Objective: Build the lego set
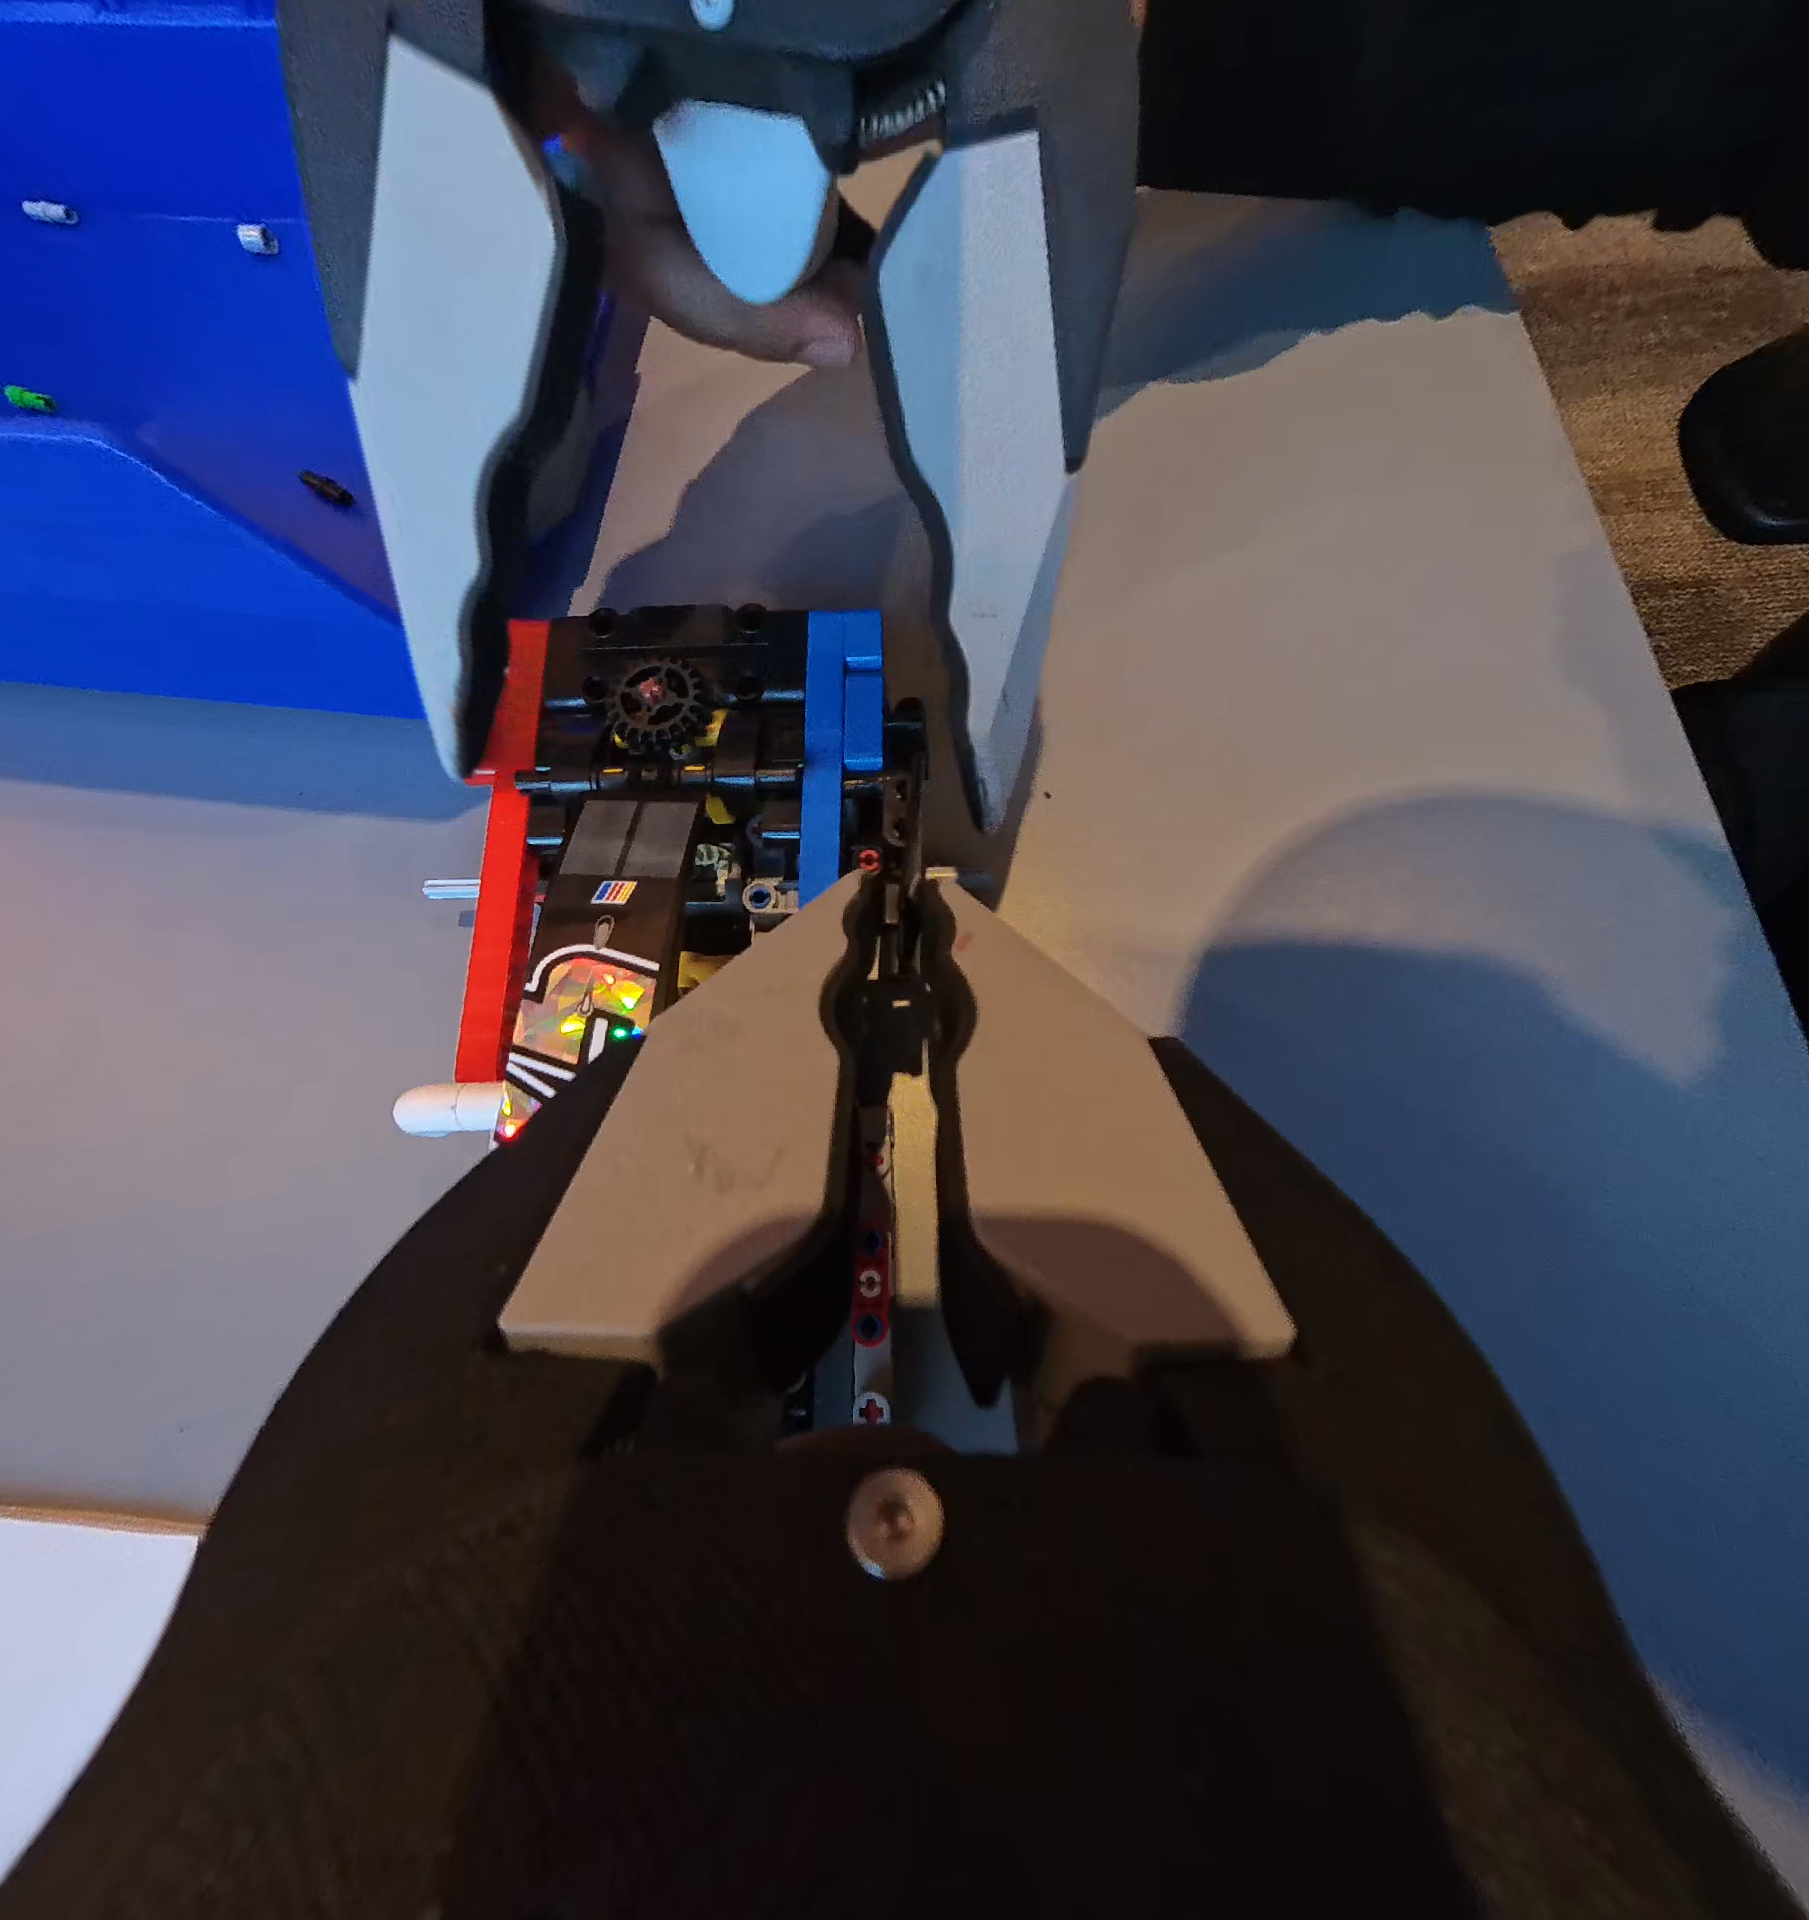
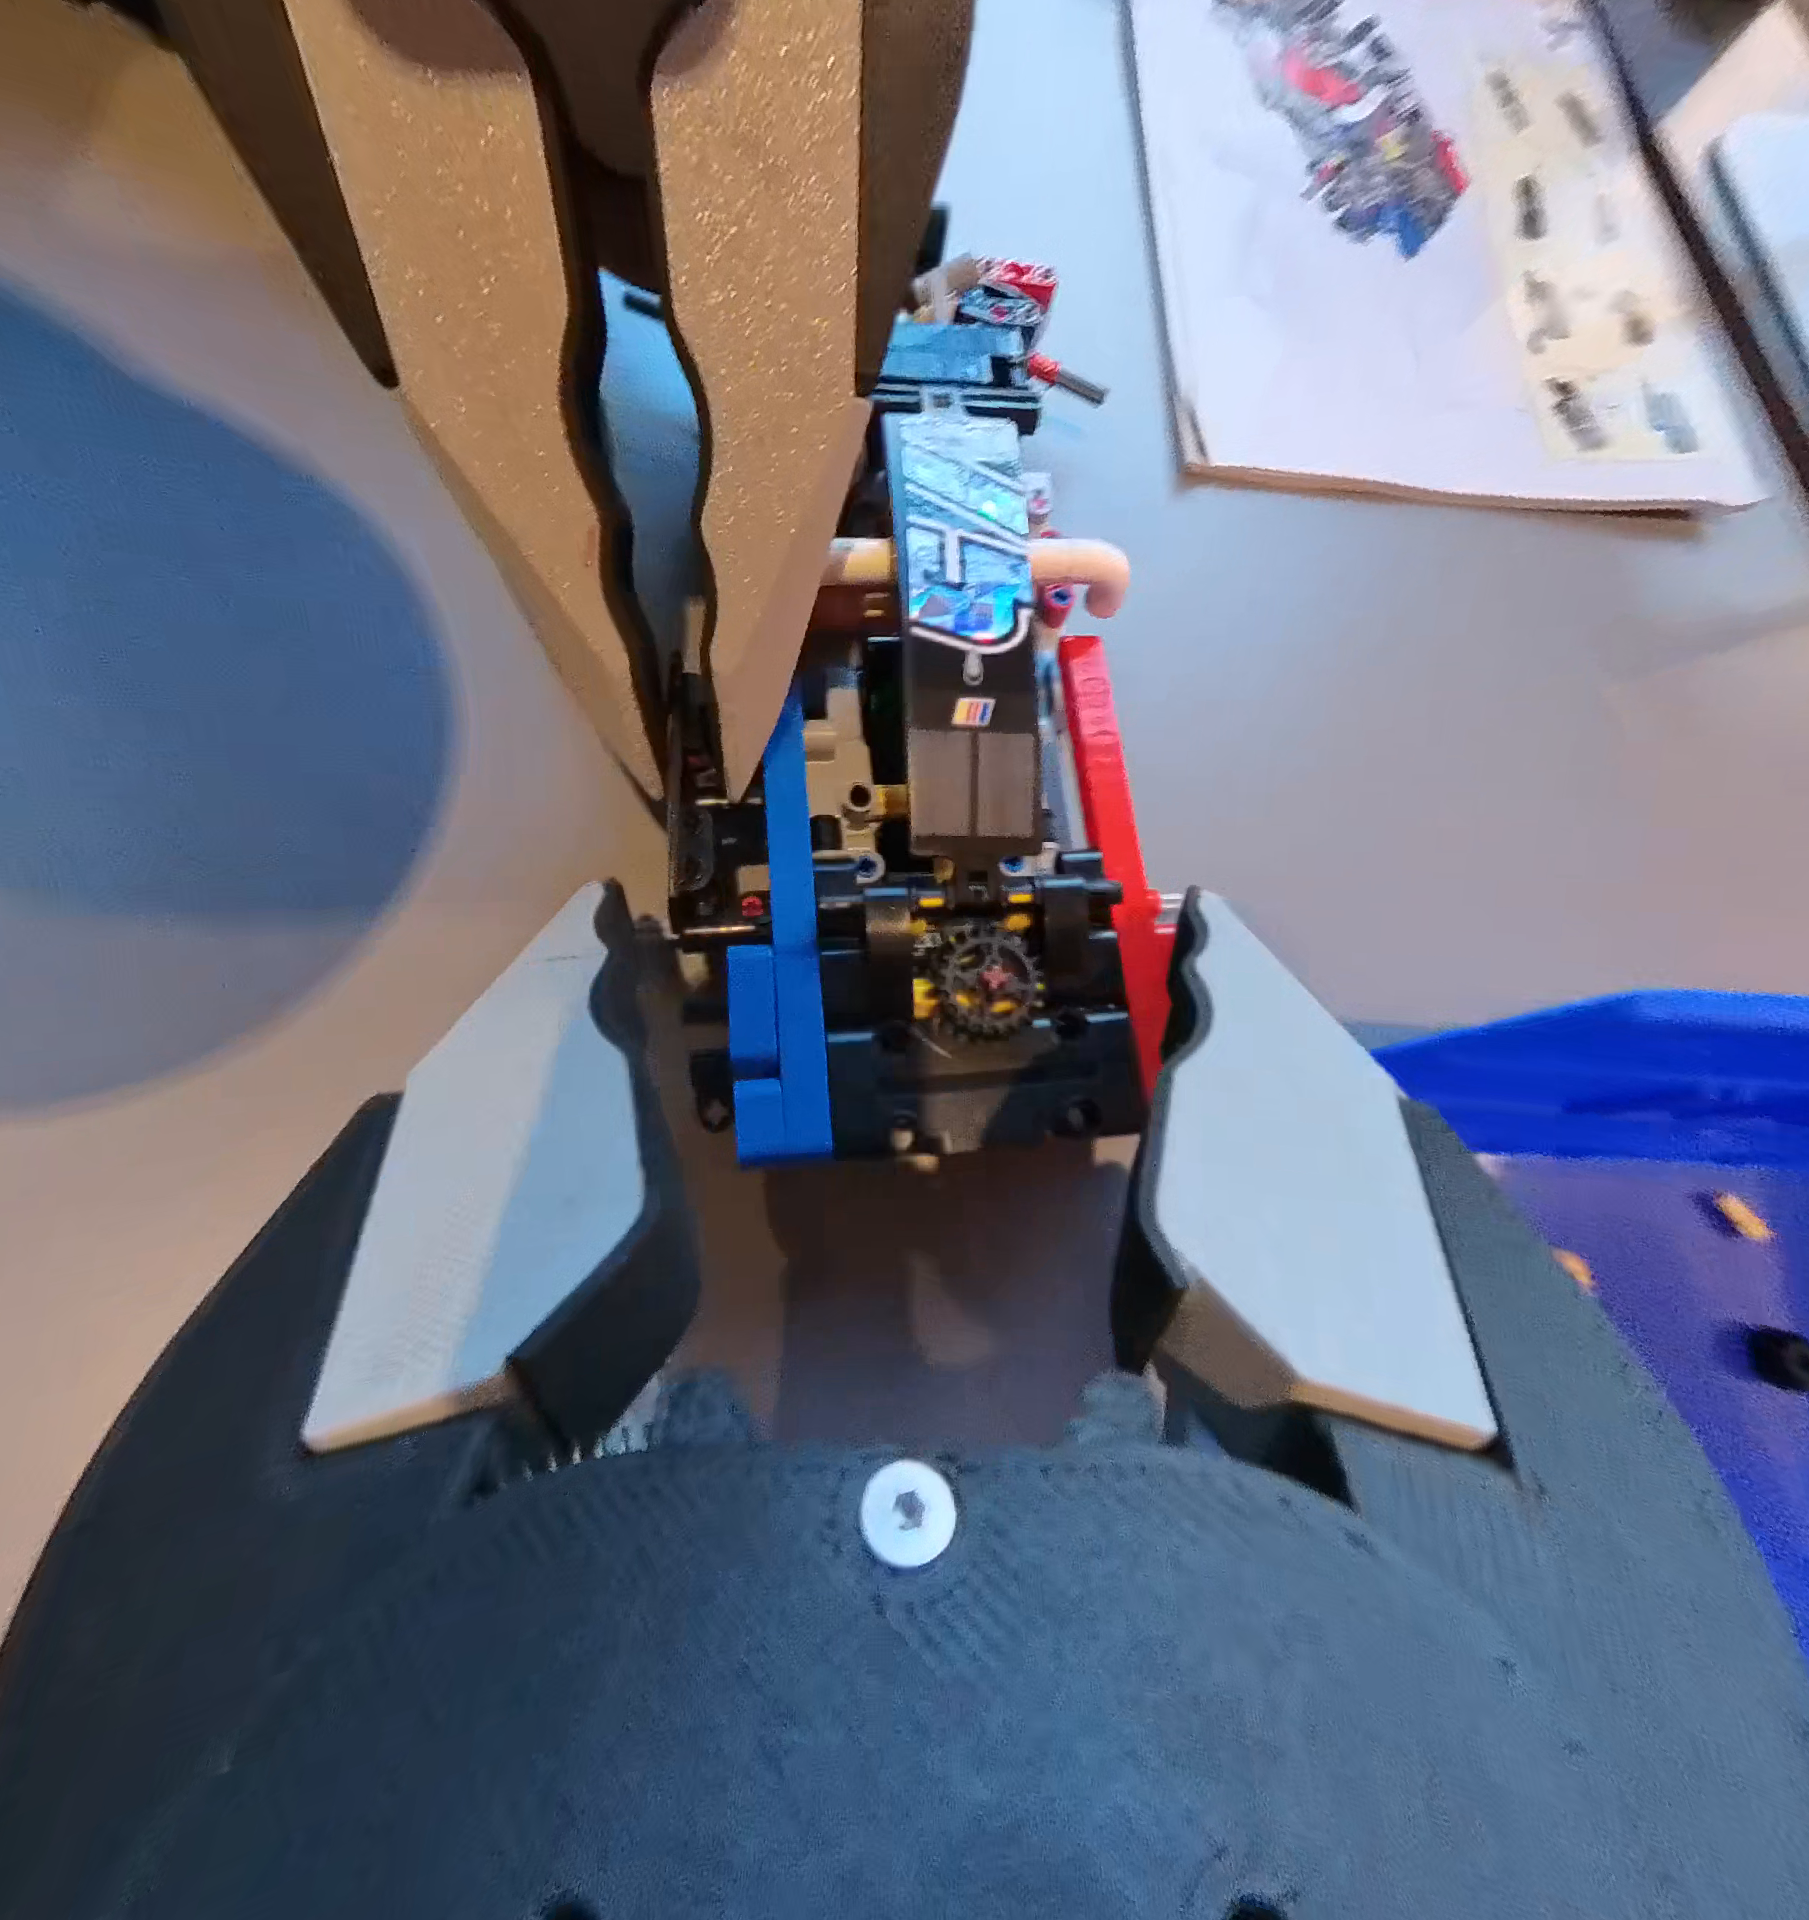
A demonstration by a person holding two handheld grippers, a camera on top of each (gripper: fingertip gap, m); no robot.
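Lego model [image 2: 921, 997] between spread right gripper [image 2: 905, 966] fingers, left gripper [image 1: 895, 925] clamping its black piece [image 1: 898, 821]

No writing could be made out clearly. The black panel [image 1: 609, 935] on top of the lego model [image 2: 941, 914] carried a small striped sticker and a shiny holographic sticker with large white outlined characters, partly hidden. The open booklet [image 2: 1419, 260] near the far right corner of the bench [image 2: 1399, 748] showed printed pictures, all too blurred to tell.
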